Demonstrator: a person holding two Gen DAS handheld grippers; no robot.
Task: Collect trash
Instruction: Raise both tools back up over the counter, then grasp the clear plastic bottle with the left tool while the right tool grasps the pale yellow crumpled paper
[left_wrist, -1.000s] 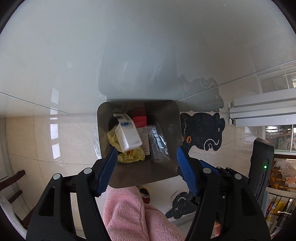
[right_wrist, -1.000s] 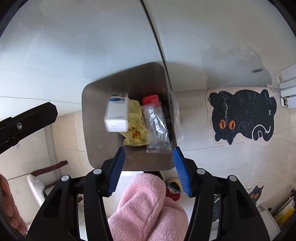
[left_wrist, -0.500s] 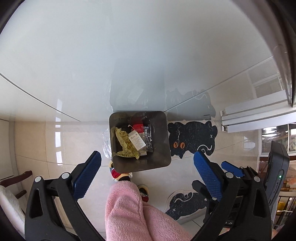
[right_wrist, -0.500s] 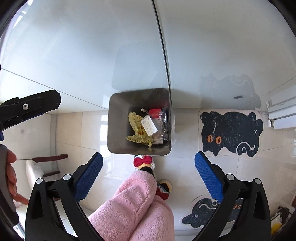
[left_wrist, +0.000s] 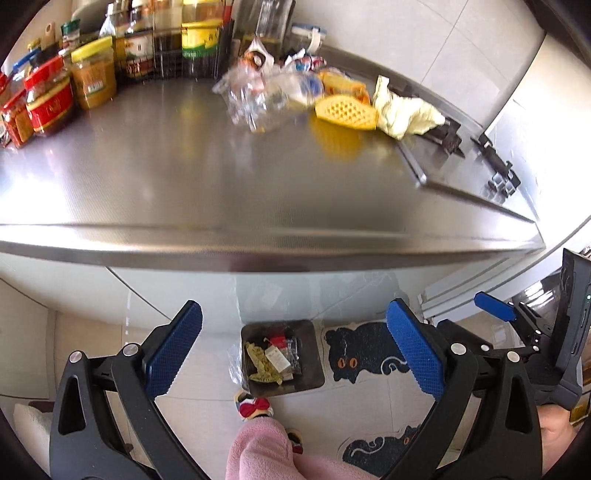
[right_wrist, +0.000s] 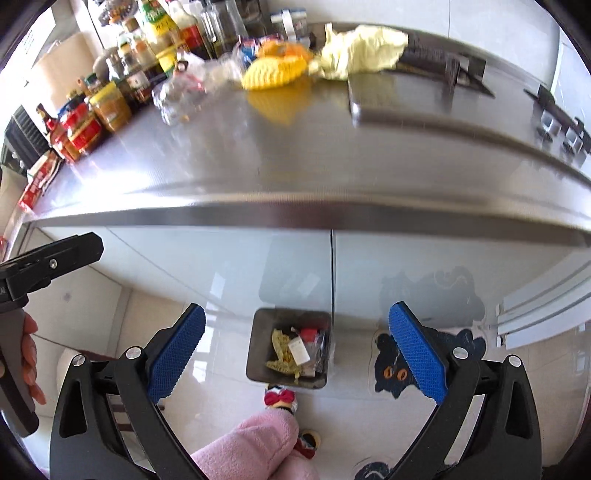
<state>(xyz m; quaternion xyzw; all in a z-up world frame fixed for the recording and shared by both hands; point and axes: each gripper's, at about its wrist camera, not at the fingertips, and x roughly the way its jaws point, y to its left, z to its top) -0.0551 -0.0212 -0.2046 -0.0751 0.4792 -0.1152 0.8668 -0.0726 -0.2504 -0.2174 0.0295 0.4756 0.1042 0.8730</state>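
Note:
A square metal trash bin (left_wrist: 310, 384) (right_wrist: 258, 354) stands on the floor below the counter, holding yellow wrappers, a white box, a red item and a clear bag. My left gripper (left_wrist: 295, 350) is open and empty, high above the bin. My right gripper (right_wrist: 295, 350) is open and empty too. On the steel counter (left_wrist: 221, 177) (right_wrist: 295, 158) lie crumpled clear plastic (left_wrist: 255, 99) (right_wrist: 177, 96), a yellow mesh piece (left_wrist: 347, 112) (right_wrist: 273, 74) and a pale yellow wrapper (left_wrist: 402, 110) (right_wrist: 362, 50).
Jars and bottles (left_wrist: 51, 96) (right_wrist: 107, 103) line the counter's back left. A stove top (left_wrist: 476, 147) (right_wrist: 480, 92) is at the right. Black cat mats (left_wrist: 362, 354) (right_wrist: 410, 354) lie on the floor. My pink-clad leg (left_wrist: 266, 450) is below.
Both grippers have risen from just above the bin to counter height and opened wider. The white box has dropped into the bin. The countertop has come into view.

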